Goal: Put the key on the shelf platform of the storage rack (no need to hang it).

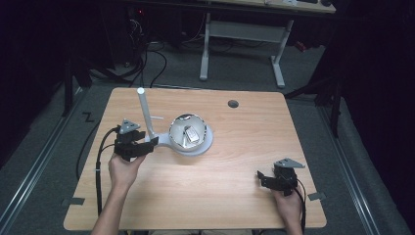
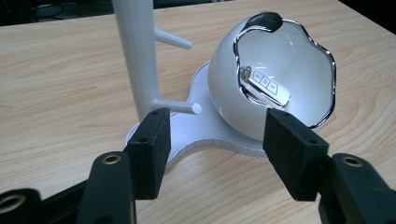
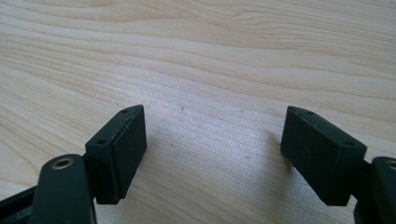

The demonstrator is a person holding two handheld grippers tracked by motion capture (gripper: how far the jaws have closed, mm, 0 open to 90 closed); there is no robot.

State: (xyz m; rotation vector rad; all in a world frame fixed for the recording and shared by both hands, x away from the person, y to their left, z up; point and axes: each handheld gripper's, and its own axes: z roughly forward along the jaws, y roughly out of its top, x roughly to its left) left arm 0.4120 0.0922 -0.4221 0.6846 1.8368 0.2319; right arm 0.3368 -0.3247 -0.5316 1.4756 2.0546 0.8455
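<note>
A white stand (image 1: 188, 146) sits on the table's middle left, with an upright post (image 1: 144, 111) bearing short pegs and a chrome-rimmed white bowl (image 1: 187, 131). A white car key fob (image 1: 192, 135) lies inside the bowl (image 2: 275, 70), the fob (image 2: 264, 87) leaning on its inner wall. My left gripper (image 1: 147, 144) is open right at the stand's left end, its jaws either side of the base edge (image 2: 219, 147) below the post (image 2: 137, 56). My right gripper (image 1: 260, 177) is open low over bare wood (image 3: 215, 88) near the front right, nothing between its jaws.
The wooden table (image 1: 244, 147) has a round cable hole (image 1: 233, 104) near its far edge. Beyond it stand a white desk frame (image 1: 242, 36) and floor cables (image 1: 147, 54). Both forearms enter from the table's front edge.
</note>
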